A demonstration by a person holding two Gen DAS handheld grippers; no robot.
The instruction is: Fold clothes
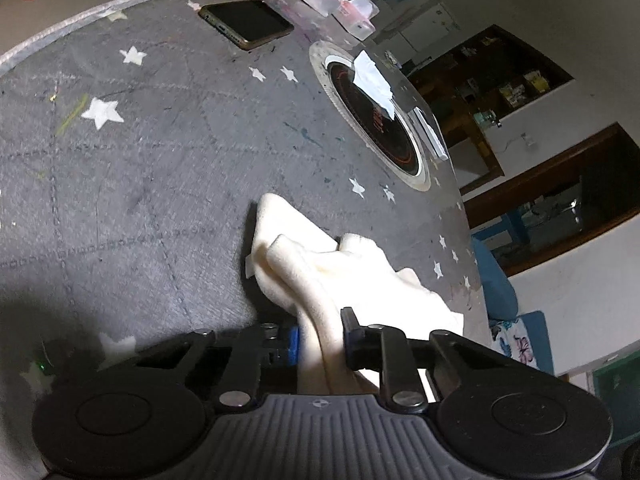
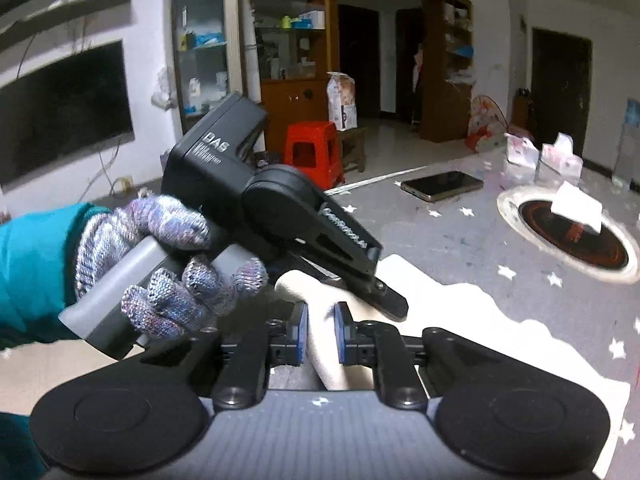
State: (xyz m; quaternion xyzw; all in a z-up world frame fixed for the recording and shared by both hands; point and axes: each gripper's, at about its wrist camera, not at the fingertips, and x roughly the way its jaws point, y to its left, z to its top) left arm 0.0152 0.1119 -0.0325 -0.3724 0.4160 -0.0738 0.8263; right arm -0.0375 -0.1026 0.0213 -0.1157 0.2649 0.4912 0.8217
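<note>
A cream-white cloth [image 1: 304, 264] lies bunched on the grey star-patterned table cover [image 1: 140, 160]. My left gripper [image 1: 320, 340] is shut on a thick fold of it, which is pinched between the blue pads. In the right wrist view the same cloth [image 2: 480, 320] spreads out to the right. My right gripper [image 2: 320, 332] is shut on another fold, just below and beside the left tool. A hand in a knitted glove [image 2: 172, 248] with a teal sleeve holds that left tool, whose fingers point down into the cloth.
A phone [image 1: 248, 24] lies at the far side of the table, with pink tissue packs [image 1: 336, 4] next to it. A round black hob [image 1: 372, 116] set into the table carries a white paper. A red stool [image 2: 312, 152] stands on the floor beyond the table edge.
</note>
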